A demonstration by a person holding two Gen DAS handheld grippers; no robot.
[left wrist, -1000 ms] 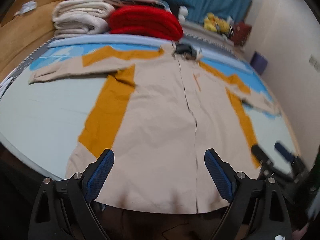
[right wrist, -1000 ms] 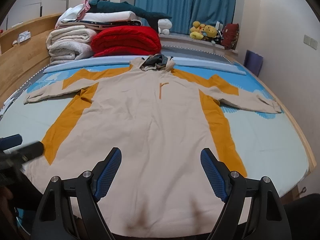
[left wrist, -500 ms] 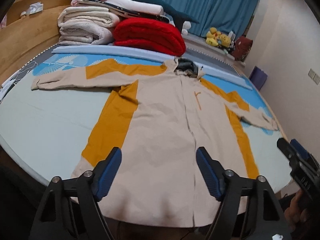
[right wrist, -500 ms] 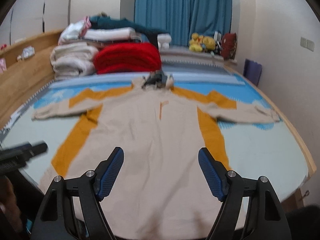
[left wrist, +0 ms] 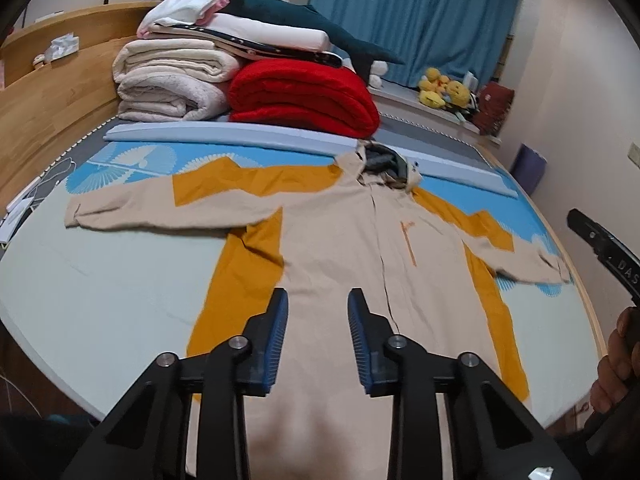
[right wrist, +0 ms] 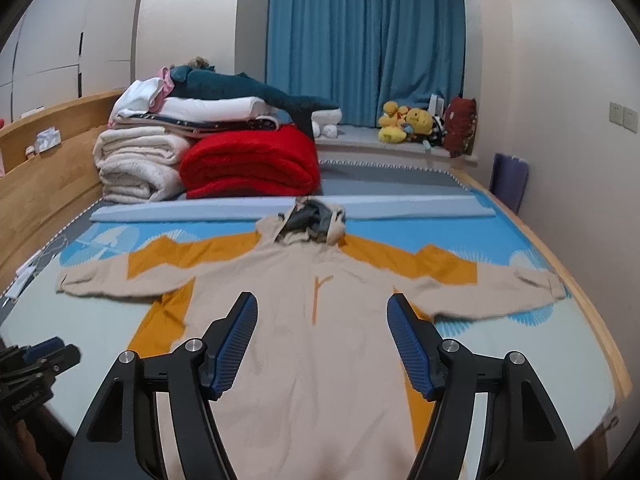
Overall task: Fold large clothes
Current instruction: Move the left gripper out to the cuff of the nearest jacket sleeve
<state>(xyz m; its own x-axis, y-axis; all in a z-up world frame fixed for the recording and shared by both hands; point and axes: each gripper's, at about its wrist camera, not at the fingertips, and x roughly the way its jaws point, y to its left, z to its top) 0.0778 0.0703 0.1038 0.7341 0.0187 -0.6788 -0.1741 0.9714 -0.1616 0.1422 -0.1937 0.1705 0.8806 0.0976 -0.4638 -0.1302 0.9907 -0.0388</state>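
The hooded garment (right wrist: pixel 320 344) lies flat with both sleeves spread, covering the middle of the bed (right wrist: pixel 520 368); bare sheet stays open on either side of its body, below each sleeve. At the head end a pale blue roll (right wrist: pixel 400 205) lies across the bed, touching the hood, and behind it stacked blankets (right wrist: pixel 208 160) wall off the left. A wooden headboard (left wrist: pixel 52 92) bounds the left edge
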